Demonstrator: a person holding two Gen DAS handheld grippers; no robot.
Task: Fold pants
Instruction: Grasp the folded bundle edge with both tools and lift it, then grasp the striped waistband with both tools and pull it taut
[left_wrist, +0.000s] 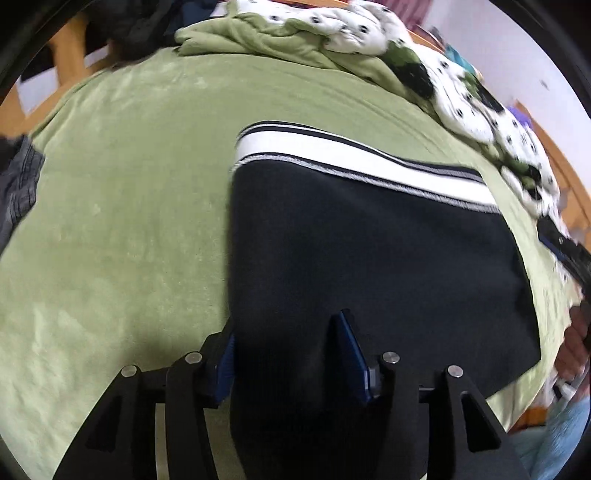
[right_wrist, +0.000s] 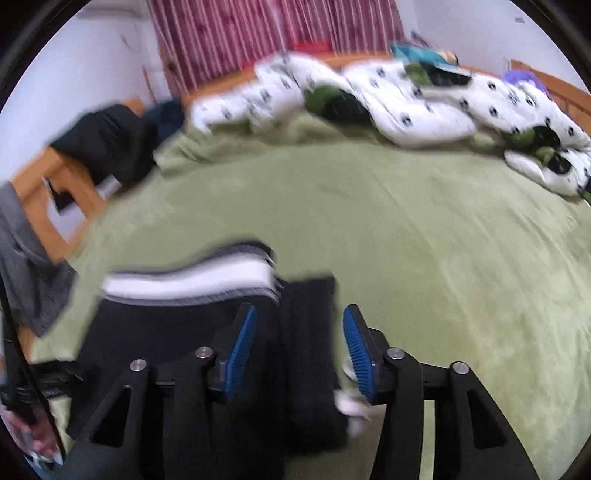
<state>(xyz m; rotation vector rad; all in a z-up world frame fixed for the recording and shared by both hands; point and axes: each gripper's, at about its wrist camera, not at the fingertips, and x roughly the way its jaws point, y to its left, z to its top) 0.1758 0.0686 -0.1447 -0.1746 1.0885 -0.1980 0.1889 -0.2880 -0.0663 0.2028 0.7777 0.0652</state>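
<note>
Black pants (left_wrist: 369, 251) with a white and grey striped waistband (left_wrist: 354, 155) lie folded flat on the green bed cover (left_wrist: 129, 221). My left gripper (left_wrist: 284, 347) is open, its blue pads either side of the near left part of the black cloth. In the right wrist view, which is blurred, the pants (right_wrist: 177, 332) lie at lower left with the waistband (right_wrist: 192, 280) at the far side. My right gripper (right_wrist: 299, 343) is open over the pants' right edge, with black cloth between its pads. The right gripper also shows at the right edge of the left wrist view (left_wrist: 565, 251).
A white spotted duvet (right_wrist: 406, 99) is bunched along the far side of the bed. Dark clothes (right_wrist: 107, 140) hang on the wooden bed frame (right_wrist: 44, 195) at the left. Grey cloth (right_wrist: 22, 258) lies at the left edge. A red striped curtain (right_wrist: 273, 33) is behind.
</note>
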